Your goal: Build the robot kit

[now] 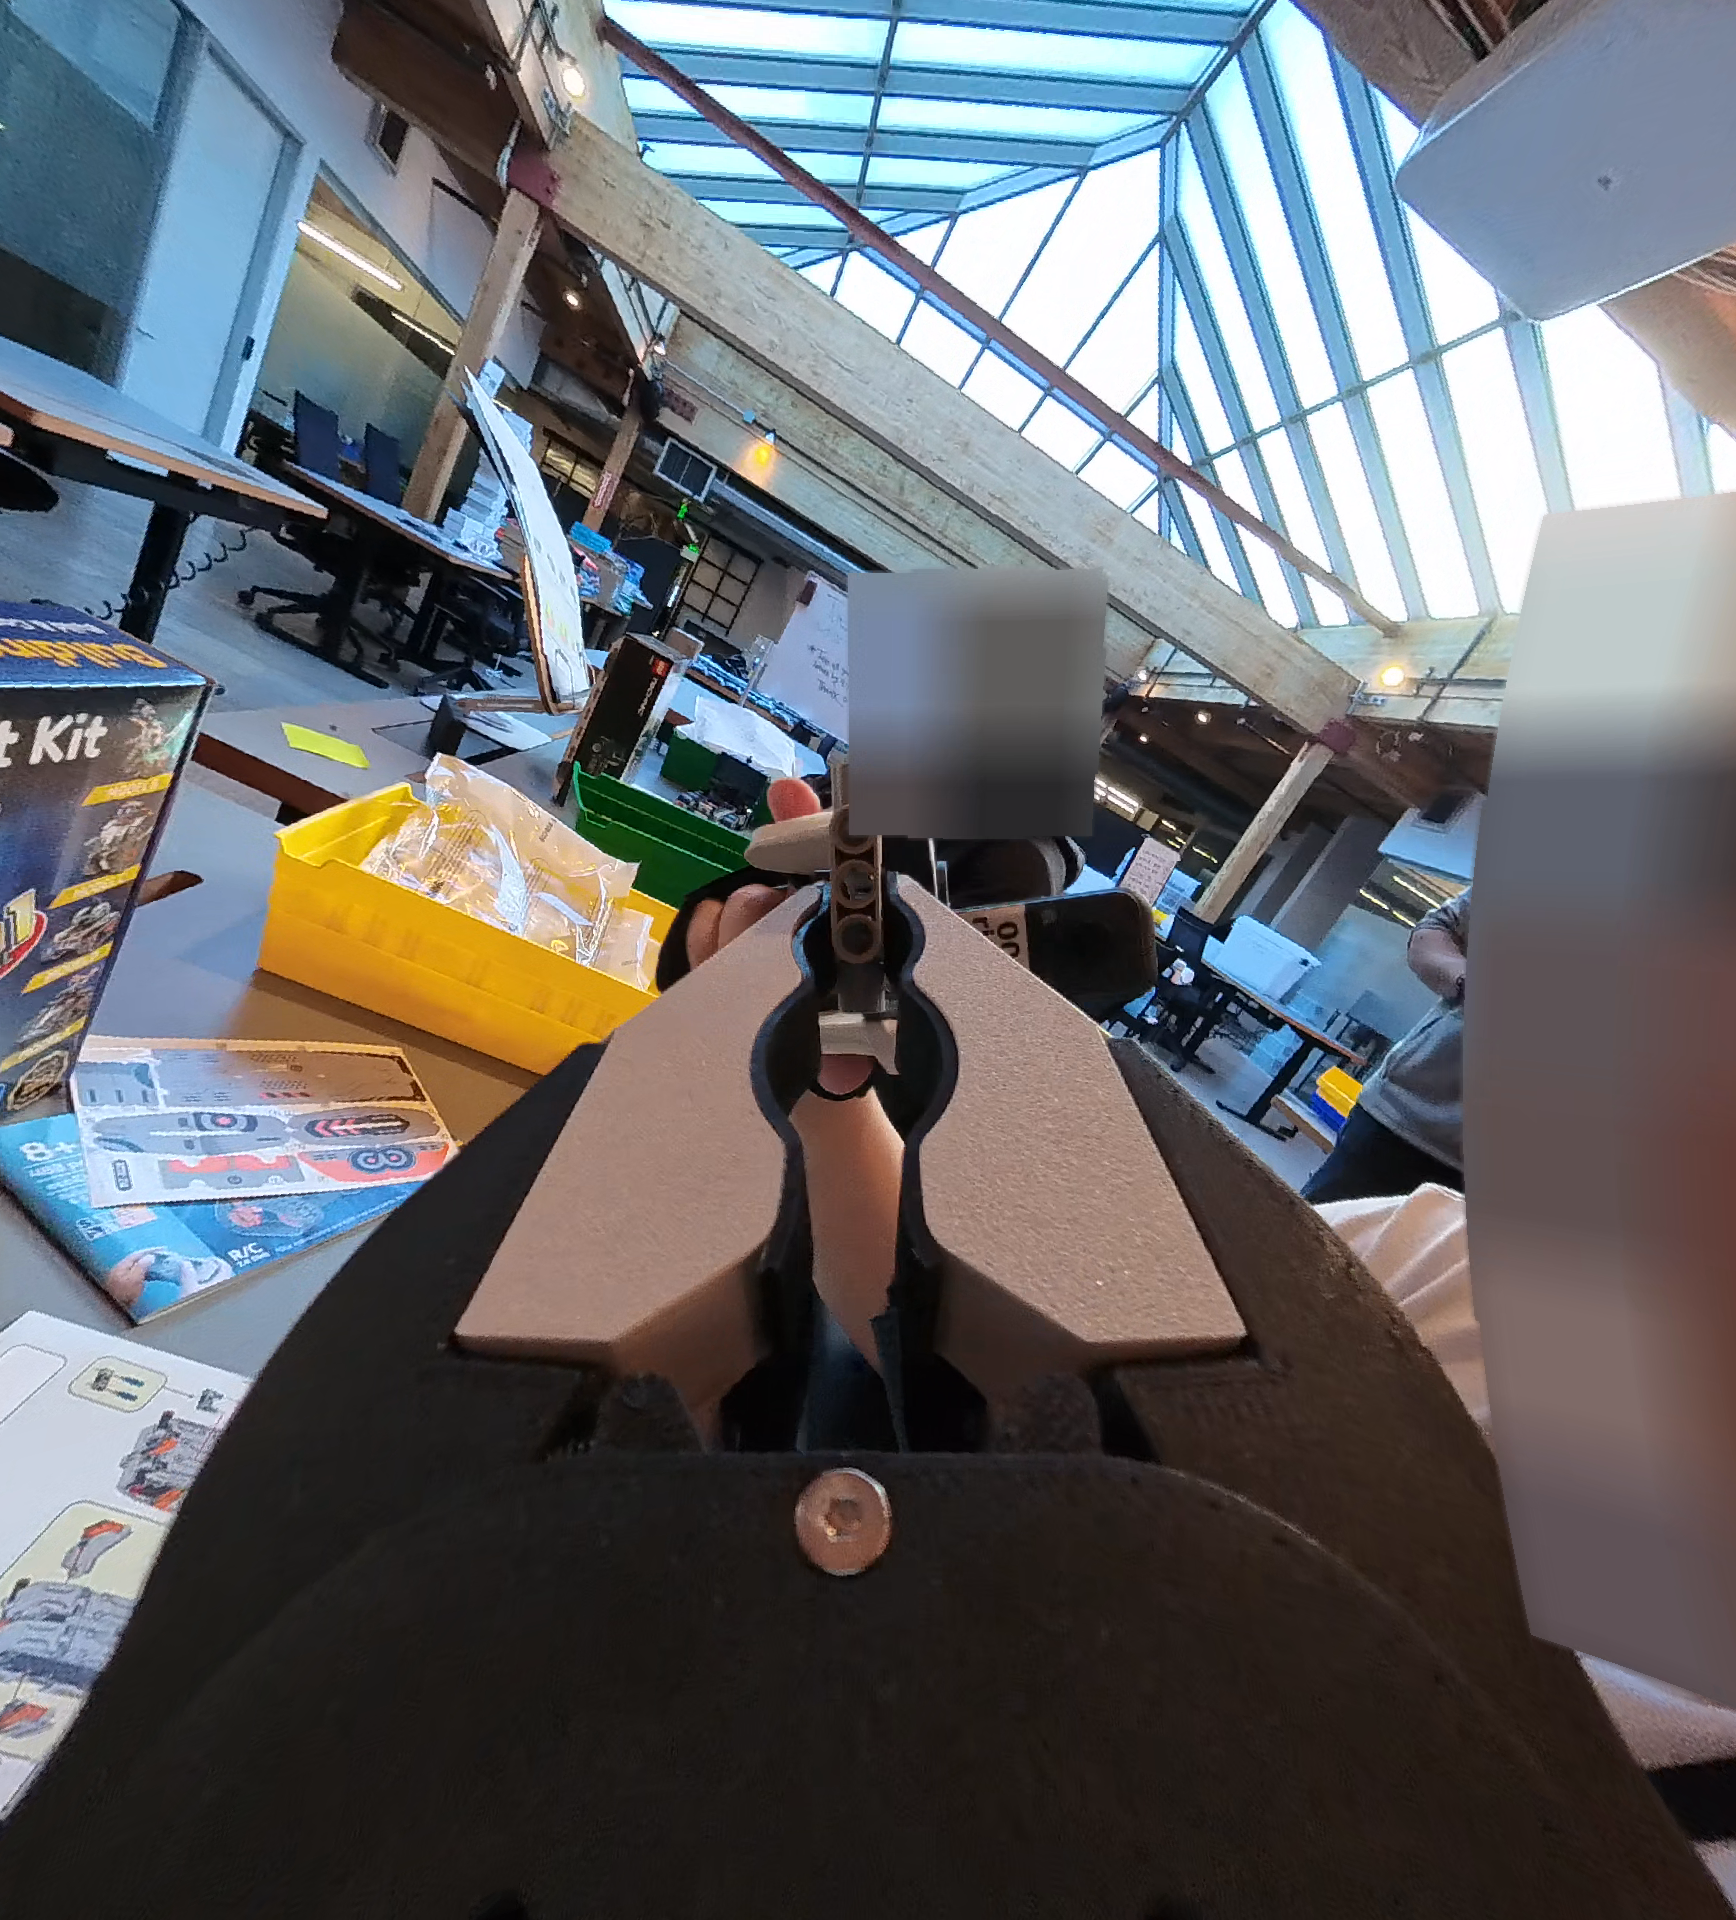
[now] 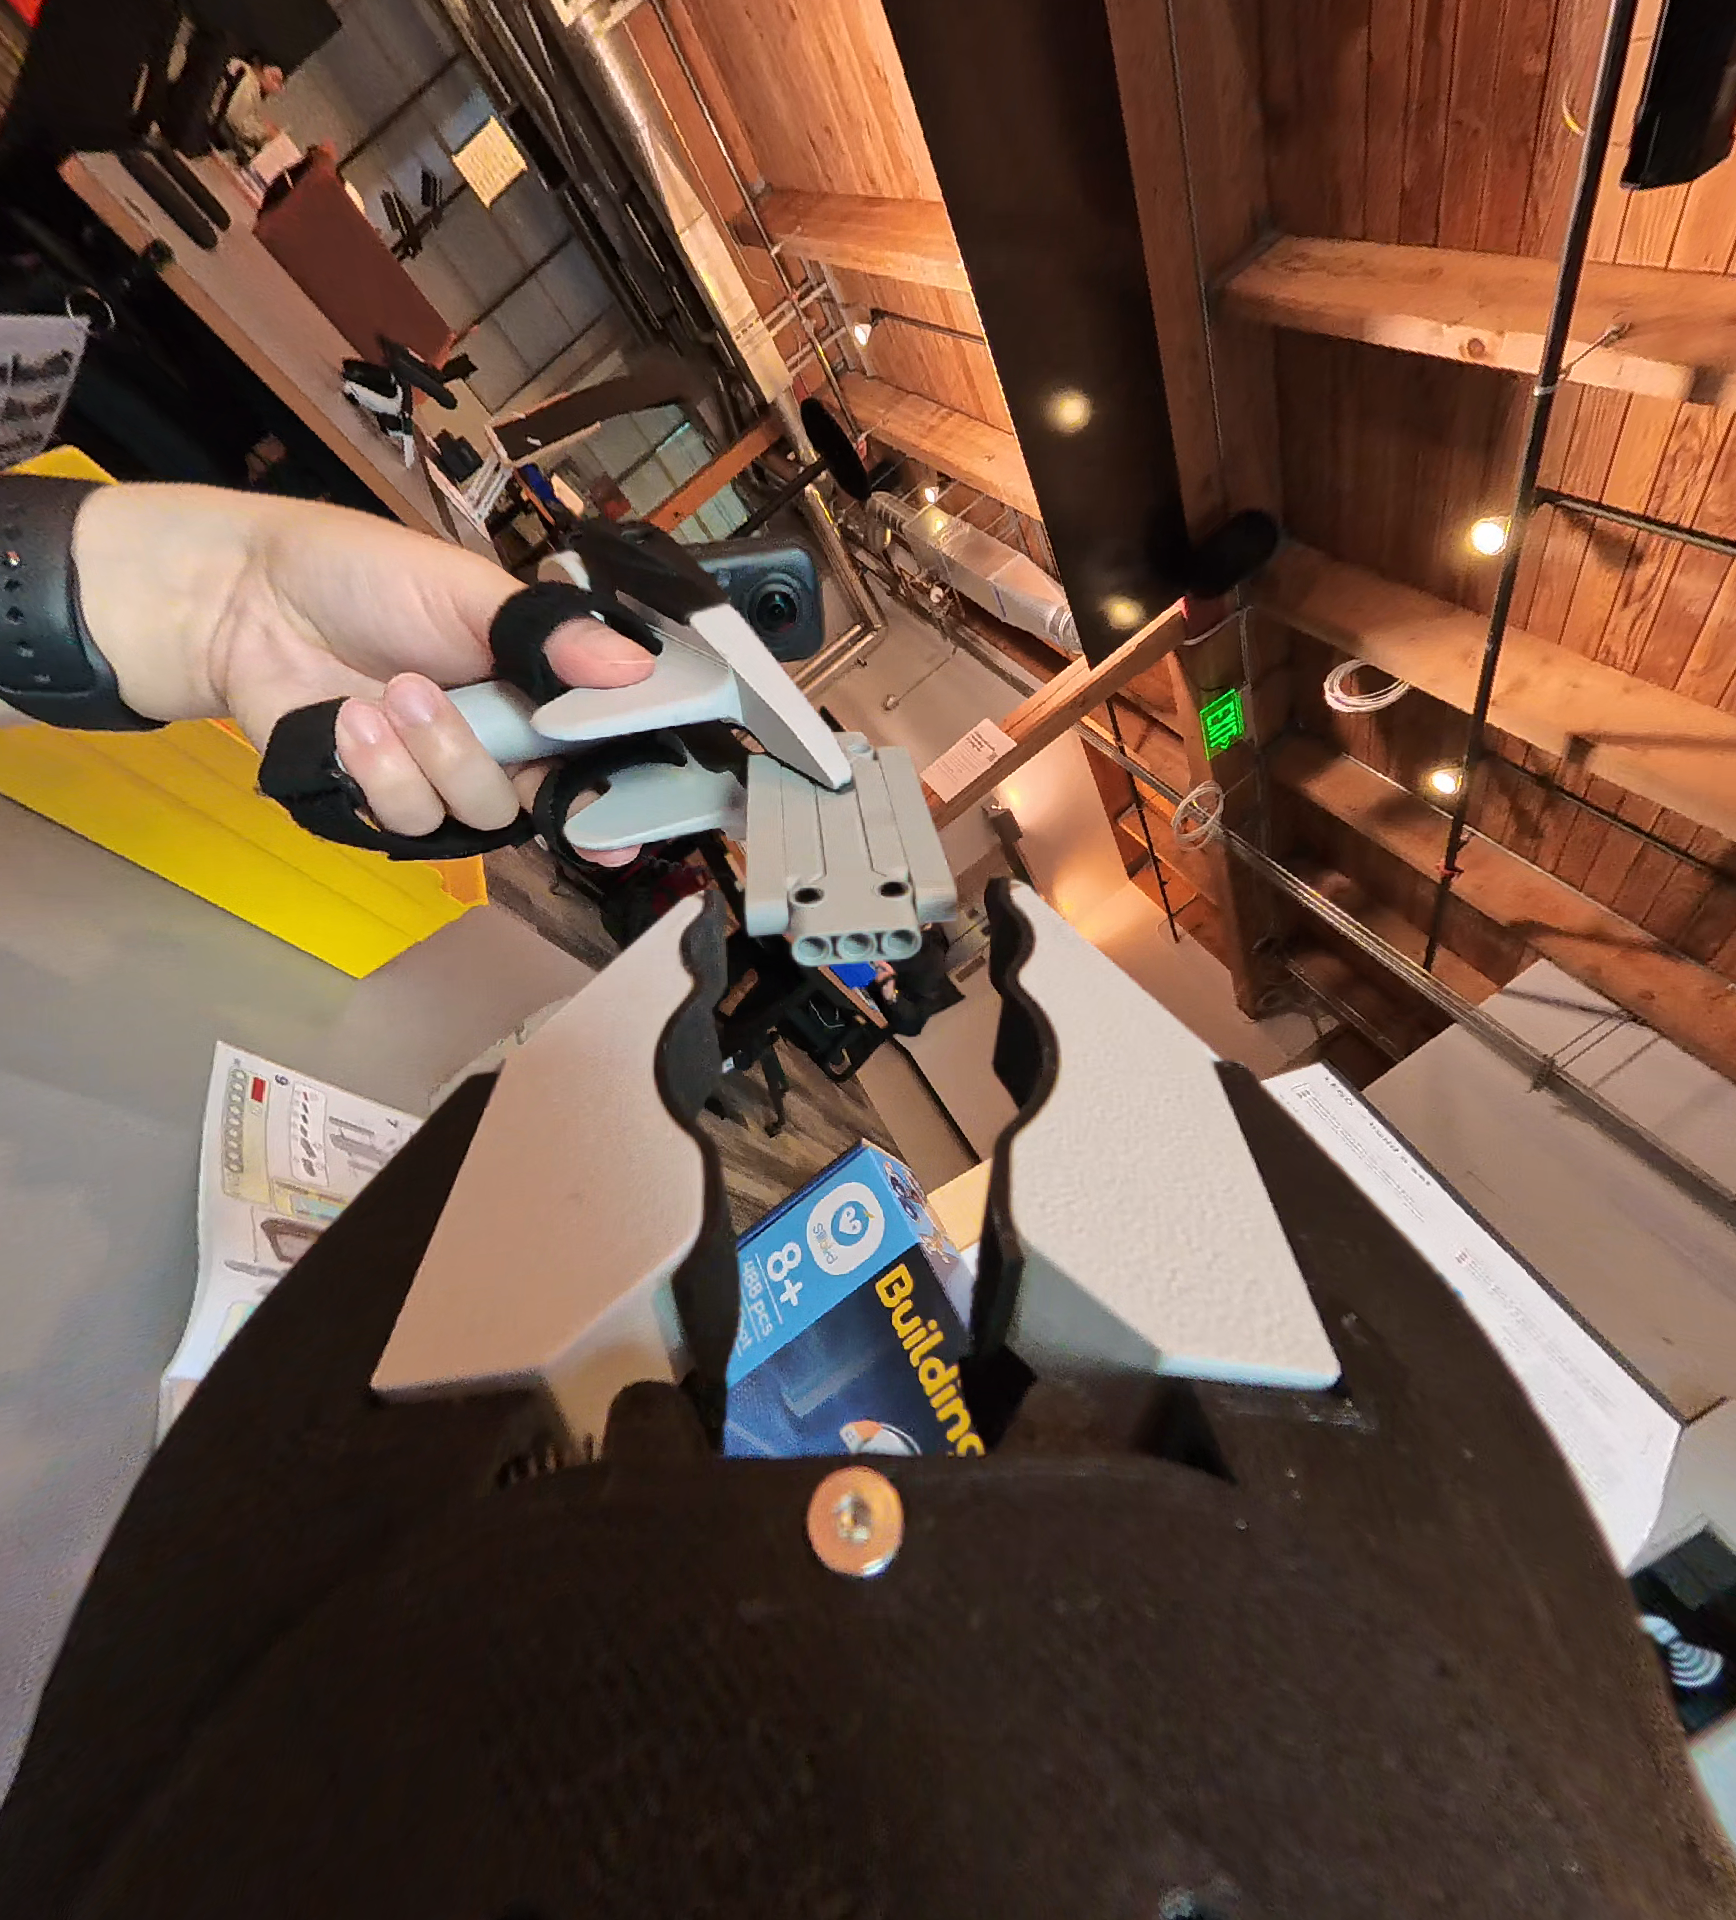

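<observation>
My left gripper is shut on a grey building-block assembly, which I see edge-on as a beam with round holes standing up between the fingertips. In the right wrist view the same assembly is a flat grey ribbed panel with holes along its near end. There the left gripper, held by a hand with a black wristband, pinches the panel's far part. My right gripper is open, its tips on either side of the panel's near end, just short of it. It holds nothing.
On the grey table are a blue kit box, a yellow bin with clear plastic bags, a green bin, a sticker sheet and instruction sheets. A person stands at far right. The tips of both grippers are at nearly the same place.
</observation>
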Tool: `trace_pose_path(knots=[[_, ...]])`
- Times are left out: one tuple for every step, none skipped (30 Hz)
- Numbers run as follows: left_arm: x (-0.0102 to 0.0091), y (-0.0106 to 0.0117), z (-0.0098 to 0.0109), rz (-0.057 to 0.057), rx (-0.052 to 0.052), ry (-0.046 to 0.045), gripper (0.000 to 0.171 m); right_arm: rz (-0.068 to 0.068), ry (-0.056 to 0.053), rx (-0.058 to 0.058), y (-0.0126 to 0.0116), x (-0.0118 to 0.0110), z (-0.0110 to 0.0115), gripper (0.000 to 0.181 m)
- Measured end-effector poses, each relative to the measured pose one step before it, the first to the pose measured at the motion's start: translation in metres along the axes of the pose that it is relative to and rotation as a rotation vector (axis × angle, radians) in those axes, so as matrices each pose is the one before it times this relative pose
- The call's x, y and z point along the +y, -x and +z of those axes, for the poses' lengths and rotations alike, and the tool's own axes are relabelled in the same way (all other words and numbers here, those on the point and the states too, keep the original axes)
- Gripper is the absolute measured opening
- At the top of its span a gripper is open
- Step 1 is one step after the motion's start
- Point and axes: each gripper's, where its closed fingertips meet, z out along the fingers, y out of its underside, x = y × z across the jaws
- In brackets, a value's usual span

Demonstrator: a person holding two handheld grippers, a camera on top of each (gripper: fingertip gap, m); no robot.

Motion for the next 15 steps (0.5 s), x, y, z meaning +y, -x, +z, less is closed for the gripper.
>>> trace_pose_path(knots=[[0.00097, -0.00186, 0.00109, 0.0016, 0.007, 0.00479, 0.005, -0.0102, 0.0067, -0.0095, 0.00191, -0.0003, 0.0004, 0.051], [0.00206, -0.00237, 0.00136, -0.0007, 0.0102, 0.01295, 0.004, -0.0137, 0.0058, -0.0047, 0.00134, -0.00045, 0.00002, 0.051], [0.00159, -0.00144, 0.00116, 0.0007, 0.0032, 0.00924, 0.004, -0.023, -0.0086, 0.0143, -0.00119, -0.0027, -0.00075, 0.05], [0.00085, -0.00057, 0.00089, 0.004, -0.0017, 0.00429, 0.004, -0.0142, -0.0169, -0.0017, 0.00068, -0.004, -0.00097, 0.043], [0.00022, -0.00147, 0.00052, -0.0001, 0.0062, 0.00134, 0.004, 0.0006, 0.0038, -0.0128, 0.0015, -0.00083, -0.00011, 0.041], [0.00025, -0.00006, 0.00005, -0.0011, -0.0016, 0.00226, 0.004, 0.0011, 0.0108, -0.0077, 0.00015, 0.00031, -0.00012, 0.041], [0.00054, -0.00023, 0.00001, 0.0025, 0.0001, 0.00416, 0.004, -0.0053, 0.0071, -0.0062, 0.00058, -0.0002, -0.00026, 0.041], [0.00051, -0.00057, 0.00021, 0.0003, 0.004, 0.0035, 0.004, -0.0102, 0.0009, -0.0018, 0.00039, -0.00085, -0.00039, 0.041], [0.00008, -0.00062, 0.00027, -0.0013, 0.0038, 0.00079, 0.004, -0.005, -0.0007, 0.0005, -0.00005, -0.00104, -0.00018, 0.041], [0.0003, -0.00069, 0.00033, -0.0017, 0.0042, 0.00142, 0.004, 0.0016, 0.0007, -0.0033, 0.00031, -0.00064, 0.00004, 0.041], [0.00073, -0.00071, 0.00045, 0.0005, 0.0039, 0.00456, 0.004, 0.0002, 0.0067, -0.0034, 0.00027, 0.0004, 0.00016, 0.042], [0.00022, -0.0001, 0.00033, 0.0023, -0.0012, 0.00151, 0.004, -0.0066, 0.0032, 0.0028, -0.00037, 0.00024, -0.00015, 0.043], [-0.00028, -0.00039, 0.00012, 0.0015, 0.0006, -0.00189, 0.004, -0.0015, 0.0016, 0.0007, -0.00022, 0.00046, -0.00007, 0.043], [0.00025, -0.0009, 0.00025, -0.0012, 0.0054, 0.00167, 0.004, 0.0063, 0.0055, -0.0046, 0.00032, 0.00122, -0.00007, 0.043], [0.00024, -0.00052, 0.00023, -0.0002, 0.0024, 0.00123, 0.004, 0.001, -0.0009, 0.0052, -0.00103, 0.00031, -0.00036, 0.044]])
